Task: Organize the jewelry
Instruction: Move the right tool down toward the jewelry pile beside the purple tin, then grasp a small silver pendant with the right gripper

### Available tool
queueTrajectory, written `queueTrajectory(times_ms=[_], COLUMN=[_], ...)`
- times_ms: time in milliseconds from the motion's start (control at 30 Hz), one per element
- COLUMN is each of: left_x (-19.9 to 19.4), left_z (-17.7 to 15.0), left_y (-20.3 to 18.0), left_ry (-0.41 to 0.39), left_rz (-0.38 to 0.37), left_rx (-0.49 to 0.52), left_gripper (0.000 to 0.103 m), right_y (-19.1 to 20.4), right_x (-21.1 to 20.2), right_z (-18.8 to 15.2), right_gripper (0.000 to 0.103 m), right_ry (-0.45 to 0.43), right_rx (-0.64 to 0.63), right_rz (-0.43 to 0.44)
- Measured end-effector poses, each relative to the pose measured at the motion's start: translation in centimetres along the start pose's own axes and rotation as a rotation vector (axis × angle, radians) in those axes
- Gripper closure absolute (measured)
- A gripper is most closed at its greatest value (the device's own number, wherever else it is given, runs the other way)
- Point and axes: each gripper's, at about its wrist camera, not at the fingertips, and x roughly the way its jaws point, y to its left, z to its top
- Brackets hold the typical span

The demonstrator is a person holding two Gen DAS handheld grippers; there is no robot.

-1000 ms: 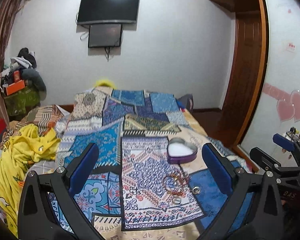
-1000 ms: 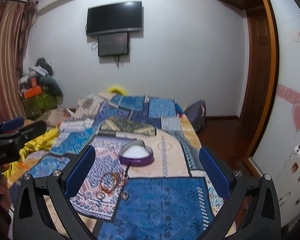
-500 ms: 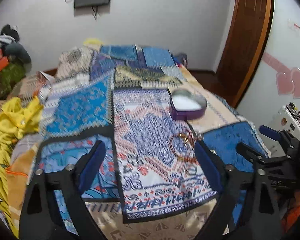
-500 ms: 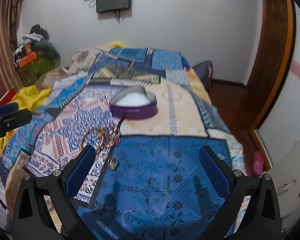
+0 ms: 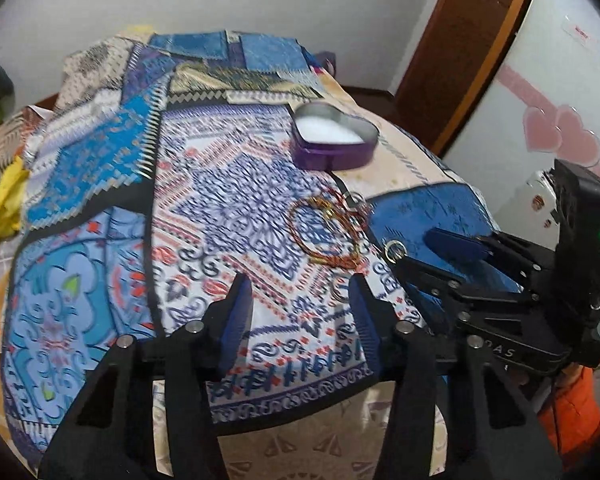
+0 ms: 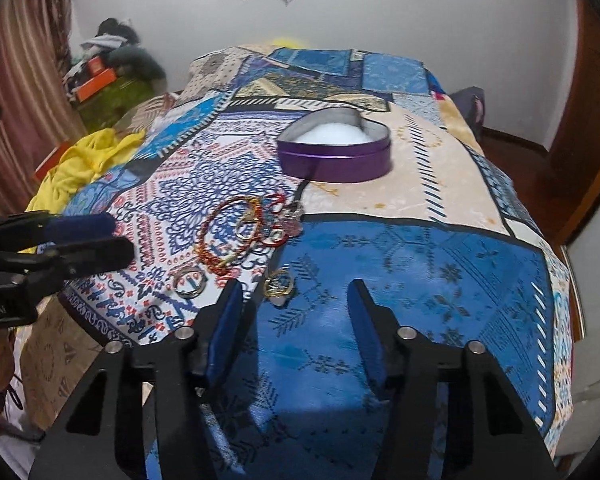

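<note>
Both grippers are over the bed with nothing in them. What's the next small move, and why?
Probably ease the right gripper forward and down onto the gold ring just ahead of its fingertips. Its jaws are closing with nothing between them, and the ring lies loose on the blue cloth, the nearest piece. The heart tin beyond stands open, with no jewelry visible in it.
</note>
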Motion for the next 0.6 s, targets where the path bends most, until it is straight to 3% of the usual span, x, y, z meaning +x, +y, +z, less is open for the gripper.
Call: queueTrajectory(times_ms=[167,333,600], left_x=[0.9,1.6,3.2], left_z=[-0.2,-0.4,0.0], left_y=[-0.6,-1.2,-2.0], left_ry=[0.035,0.057,0.086], left_rz=[-0.036,-0.047,-0.053], left_rx=[0.007,0.02,0.054], left_gripper=[0.057,0.058,0.066], right_y=[0.5,0.4,-0.3], right_x=[0.8,1.1,0.5], right_z=[0.1,0.1,-0.1], right_gripper=[0.071,0.089,0.095], right_ry=[0.007,0.003,-0.034], right_rx=[-0.039,-0.049,-0.006], right_rz=[-0.011,-0.001,0.015])
